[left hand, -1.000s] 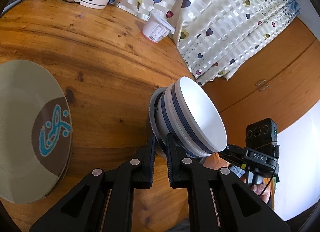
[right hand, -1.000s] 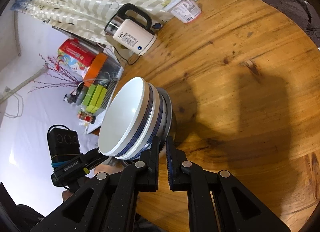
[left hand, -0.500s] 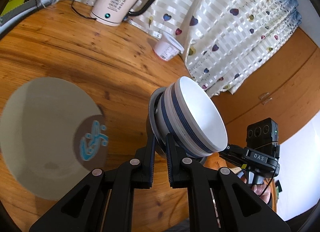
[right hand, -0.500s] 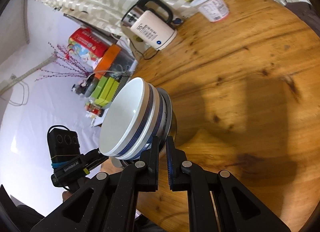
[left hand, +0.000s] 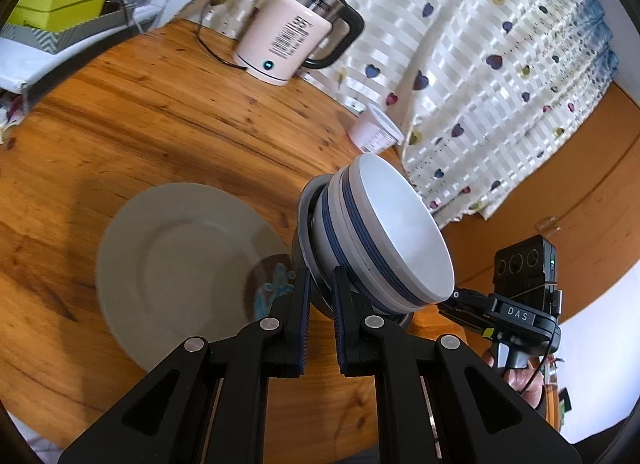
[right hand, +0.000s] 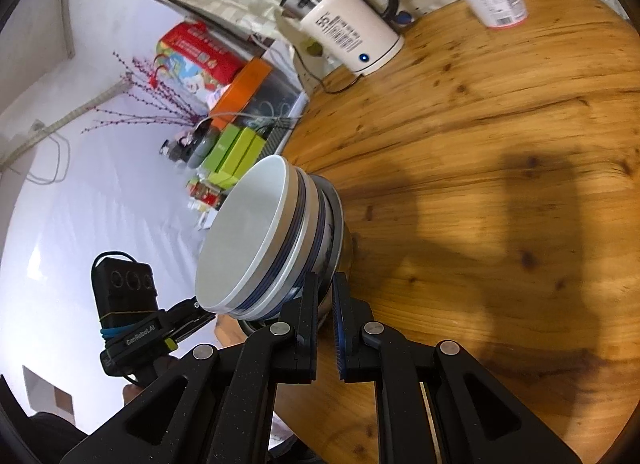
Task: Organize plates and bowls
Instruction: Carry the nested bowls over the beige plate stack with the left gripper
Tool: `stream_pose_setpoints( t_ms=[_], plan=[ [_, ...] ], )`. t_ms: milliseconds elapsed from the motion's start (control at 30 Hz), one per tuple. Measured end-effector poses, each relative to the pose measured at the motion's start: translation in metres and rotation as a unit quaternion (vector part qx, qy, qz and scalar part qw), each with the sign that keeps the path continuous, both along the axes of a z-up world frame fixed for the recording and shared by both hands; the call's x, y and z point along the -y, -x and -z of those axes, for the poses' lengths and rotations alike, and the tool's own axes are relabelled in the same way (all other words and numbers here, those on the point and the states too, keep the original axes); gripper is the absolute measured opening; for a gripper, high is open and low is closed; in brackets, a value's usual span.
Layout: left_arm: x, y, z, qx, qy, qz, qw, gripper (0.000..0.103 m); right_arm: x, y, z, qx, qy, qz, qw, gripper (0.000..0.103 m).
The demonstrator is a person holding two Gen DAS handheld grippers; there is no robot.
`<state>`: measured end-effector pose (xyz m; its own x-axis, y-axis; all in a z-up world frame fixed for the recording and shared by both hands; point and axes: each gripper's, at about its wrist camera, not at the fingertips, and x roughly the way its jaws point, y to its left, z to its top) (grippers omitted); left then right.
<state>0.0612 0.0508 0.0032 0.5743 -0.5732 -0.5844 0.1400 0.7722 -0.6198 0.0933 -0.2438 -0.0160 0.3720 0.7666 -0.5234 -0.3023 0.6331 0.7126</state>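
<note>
Both the left gripper (left hand: 320, 288) and right gripper (right hand: 325, 292) clenched a stack of white blue-striped ceramic bowls (left hand: 380, 236) above the wooden surface (left hand: 140, 124).

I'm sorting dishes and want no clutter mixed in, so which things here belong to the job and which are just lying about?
Part of the job:
- stack of bowls, held at its rim by the left gripper and right gripper
- plate on the table

Just lying about:
- kettle
- yogurt cup
- green boxes
- curtain
</note>
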Motion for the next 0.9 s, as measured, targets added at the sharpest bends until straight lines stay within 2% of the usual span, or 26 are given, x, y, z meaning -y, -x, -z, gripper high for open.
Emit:
stream_pose_setpoints(
  t_ms=[333, 900],
  plan=[
    [-0.032, 0.008, 0.009, -0.011, -0.004, -0.039, 0.9992, 0.010, -0.045, -0.018, 0.009, -0.012, 0.006, -0.038, 0.999, 0.007],
    [-0.064, 0.019, 0.024, -0.024, -0.002, -0.074, 0.9970, 0.010, -0.084, -0.028, 0.023, -0.027, 0.019, -0.070, 0.997, 0.007]
  ],
)
